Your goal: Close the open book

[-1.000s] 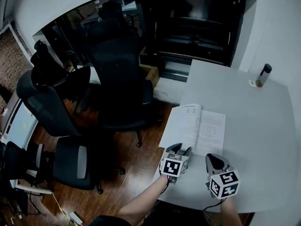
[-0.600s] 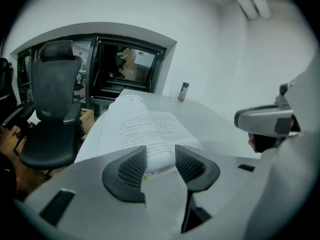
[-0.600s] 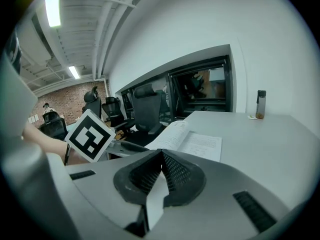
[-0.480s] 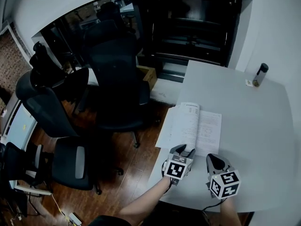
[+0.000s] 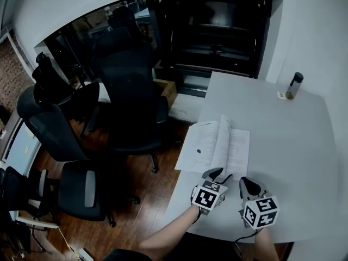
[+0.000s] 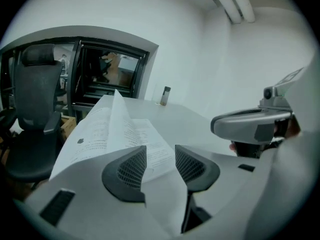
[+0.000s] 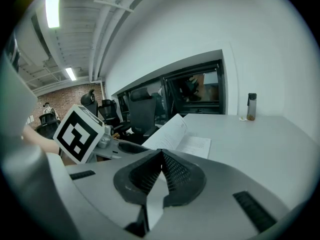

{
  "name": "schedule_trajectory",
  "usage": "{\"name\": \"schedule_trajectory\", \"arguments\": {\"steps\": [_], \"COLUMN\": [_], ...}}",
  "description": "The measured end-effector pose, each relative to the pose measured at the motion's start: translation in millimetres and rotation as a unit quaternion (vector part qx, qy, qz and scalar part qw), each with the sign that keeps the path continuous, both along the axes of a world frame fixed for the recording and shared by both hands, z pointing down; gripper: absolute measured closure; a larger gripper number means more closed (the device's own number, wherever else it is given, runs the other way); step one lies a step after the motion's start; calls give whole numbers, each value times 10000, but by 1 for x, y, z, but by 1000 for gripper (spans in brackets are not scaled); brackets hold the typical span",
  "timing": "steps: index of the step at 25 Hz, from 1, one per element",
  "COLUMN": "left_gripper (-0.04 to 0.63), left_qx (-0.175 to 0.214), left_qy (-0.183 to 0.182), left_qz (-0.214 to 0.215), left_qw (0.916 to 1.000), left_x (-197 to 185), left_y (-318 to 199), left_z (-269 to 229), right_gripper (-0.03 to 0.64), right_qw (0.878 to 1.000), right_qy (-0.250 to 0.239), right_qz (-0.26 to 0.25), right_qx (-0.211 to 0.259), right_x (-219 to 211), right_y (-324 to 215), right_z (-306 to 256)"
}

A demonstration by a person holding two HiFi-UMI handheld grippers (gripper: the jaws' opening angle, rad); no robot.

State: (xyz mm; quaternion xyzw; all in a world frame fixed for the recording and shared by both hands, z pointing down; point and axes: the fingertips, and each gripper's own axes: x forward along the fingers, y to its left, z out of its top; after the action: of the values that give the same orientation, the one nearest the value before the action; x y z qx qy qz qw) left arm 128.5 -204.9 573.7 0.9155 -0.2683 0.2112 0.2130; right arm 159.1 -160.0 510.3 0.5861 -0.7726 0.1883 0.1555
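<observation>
Lifting since a second ago, a leaf of the book point(image 5: 215, 144) is seen raised at the table's point(image 5: 293, 140) left edge; closing is judged begun. Left gripper point(image 5: 220, 174) is held parted and empty over the table's near edge, right gripper point(image 5: 248, 182) pinched shut on nothing.

Open book point(image 5: 216, 144) lies at the left edge of the white surface point(image 5: 293, 145), one leaf standing up. Left gripper point(image 5: 218, 174) and right gripper point(image 5: 247, 184) sit just beside its near edge. Bottle point(image 5: 293, 85) stands far right.

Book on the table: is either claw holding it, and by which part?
Neither. The left claw is open at the book's near edge, clamping nothing; the right claw is shut and empty.
</observation>
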Motion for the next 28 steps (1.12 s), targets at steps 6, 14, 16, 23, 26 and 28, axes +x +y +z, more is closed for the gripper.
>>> {"name": "schedule_trajectory", "arguments": {"steps": [6, 14, 16, 23, 26, 28], "left_gripper": [411, 529, 571, 591, 591, 591], "left_qx": [363, 554, 542, 213, 52, -80], "left_qy": [216, -98, -151, -410, -577, -642], "left_qz": [81, -607, -812, -1325, -1370, -1346], "left_qw": [9991, 9966, 9951, 9901, 9889, 9888], "left_x": [1, -53, -69, -111, -116, -114], "left_y": [7, -19, -27, -57, -64, -65], "left_z": [-31, -26, -23, 4, 22, 35], "right_gripper": [612, 612, 612, 612, 612, 612], "right_qw": [10000, 9996, 9995, 9993, 9994, 9996], "right_qy": [-42, -66, -59, -37, -19, -4], "right_qz": [45, -238, -296, -365, -332, -286], "right_qx": [73, 138, 128, 33, -37, -88], "right_x": [2, -28, -36, -51, -49, -45], "right_y": [1, -5, -8, -15, -16, -15], "right_z": [-7, -12, -12, -3, 2, 5]}}
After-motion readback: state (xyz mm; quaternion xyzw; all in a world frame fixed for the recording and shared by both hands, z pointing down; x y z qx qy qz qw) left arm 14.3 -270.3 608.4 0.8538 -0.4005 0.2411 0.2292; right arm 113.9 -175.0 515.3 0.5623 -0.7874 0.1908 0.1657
